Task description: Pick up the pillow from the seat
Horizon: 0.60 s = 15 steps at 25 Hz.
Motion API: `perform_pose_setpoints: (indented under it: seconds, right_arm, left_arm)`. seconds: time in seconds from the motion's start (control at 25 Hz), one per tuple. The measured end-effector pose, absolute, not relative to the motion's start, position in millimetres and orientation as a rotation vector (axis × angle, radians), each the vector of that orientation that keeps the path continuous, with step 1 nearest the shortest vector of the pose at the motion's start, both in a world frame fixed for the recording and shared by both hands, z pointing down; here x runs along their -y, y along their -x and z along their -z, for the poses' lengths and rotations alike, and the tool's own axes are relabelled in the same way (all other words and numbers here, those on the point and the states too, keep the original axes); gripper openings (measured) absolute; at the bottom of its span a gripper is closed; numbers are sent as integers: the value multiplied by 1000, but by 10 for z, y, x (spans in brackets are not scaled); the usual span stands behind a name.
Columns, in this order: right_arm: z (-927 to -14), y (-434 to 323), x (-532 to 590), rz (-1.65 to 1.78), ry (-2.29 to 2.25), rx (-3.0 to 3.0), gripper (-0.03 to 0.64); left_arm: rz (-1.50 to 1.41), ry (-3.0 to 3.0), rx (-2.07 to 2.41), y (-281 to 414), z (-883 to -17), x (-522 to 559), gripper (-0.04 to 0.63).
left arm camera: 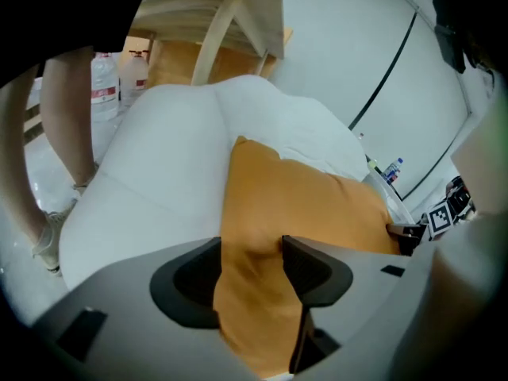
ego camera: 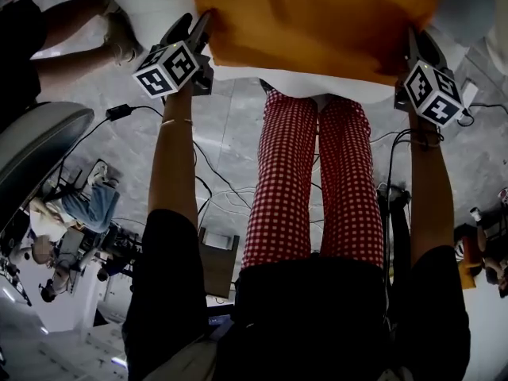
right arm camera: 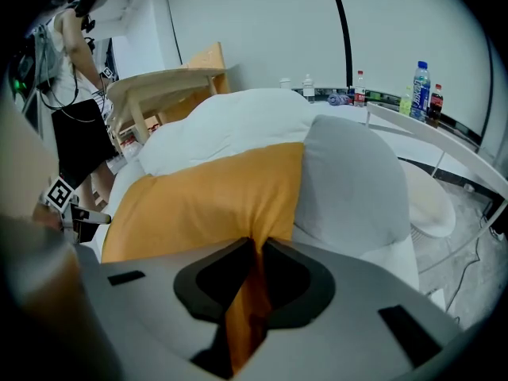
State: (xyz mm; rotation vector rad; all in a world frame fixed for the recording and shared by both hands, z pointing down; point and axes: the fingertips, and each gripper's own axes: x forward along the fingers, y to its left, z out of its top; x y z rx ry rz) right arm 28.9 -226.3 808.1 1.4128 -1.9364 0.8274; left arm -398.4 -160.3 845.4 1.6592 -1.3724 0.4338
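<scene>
Spanning the front edge of the white seat, the orange pillow lay with its long axis running gripper to gripper. The left gripper stood with jaws apart around one corner; the right gripper pinched the opposite end.

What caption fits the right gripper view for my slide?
Right hand-held gripper shut on a fold of the soft orange fabric pillow, beside a pale grey cushion.

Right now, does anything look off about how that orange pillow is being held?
Yes, the hold looks uneven. The right gripper pinches a corner of the orange pillow tightly between nearly closed jaws, while the left gripper has its jaws wide apart, the other corner lying loosely between them. That side may slip free.
</scene>
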Motion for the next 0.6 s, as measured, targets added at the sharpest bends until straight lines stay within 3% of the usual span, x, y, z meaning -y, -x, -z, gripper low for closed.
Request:
perform_pose_setpoints:
  seconds: [0.6]
  right_arm:
    - [-8072, -348, 2277, -841, -1472, 1913, 58]
  left_arm:
    - [-280, -1590, 1156, 3830, -8730, 1704, 261]
